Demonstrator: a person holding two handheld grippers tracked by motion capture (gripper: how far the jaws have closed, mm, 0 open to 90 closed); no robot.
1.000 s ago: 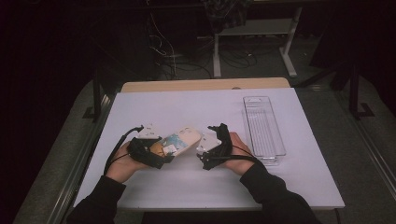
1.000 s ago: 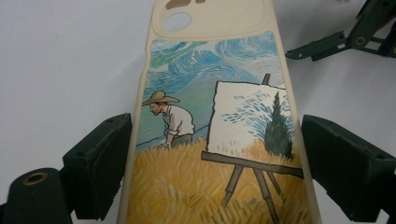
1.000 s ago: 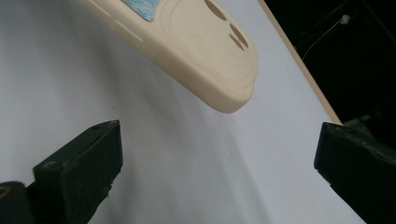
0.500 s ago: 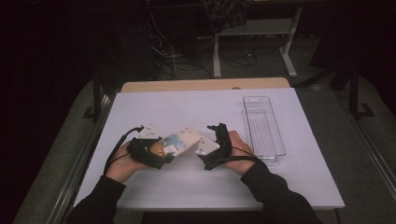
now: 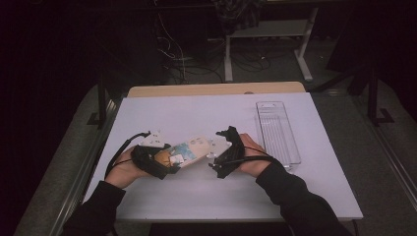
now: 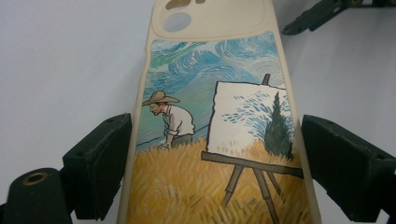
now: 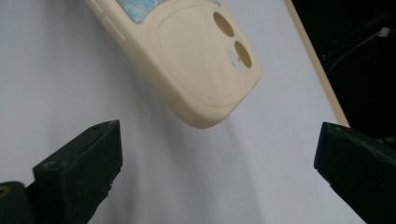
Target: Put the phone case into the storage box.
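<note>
1. A cream phone case (image 6: pixel 219 140) printed with a painter, an easel and a wheat field is held between the fingers of the left gripper (image 5: pixel 164 164); in the left gripper view the left finger (image 6: pixel 100 170) lies against the case's edge, while a thin gap may remain at the right finger (image 6: pixel 348 168), though this cannot be told for certain.
2. In the high view the phone case (image 5: pixel 189 150) is seen above the white bench (image 5: pixel 196 118), near its front middle, its camera end pointed toward the right gripper (image 5: pixel 223 152); its printed side is turned up.
3. In the right gripper view the case's plain camera end (image 7: pixel 205 60), with its lens cut-outs, is seen ahead of the fingers and above them, a soft shadow being cast on the bench (image 7: pixel 70 70) below it; the fingers (image 7: pixel 79 163) are spread wide apart and nothing is gripped by them.
4. The right gripper is held just beside the camera end of the case; contact with it is not shown.
5. A clear, long plastic tray (image 5: pixel 276 129) is set on the bench to the right, well apart from the case; a person's dark sleeves (image 5: pixel 300 201) are seen entering from the bottom.
</note>
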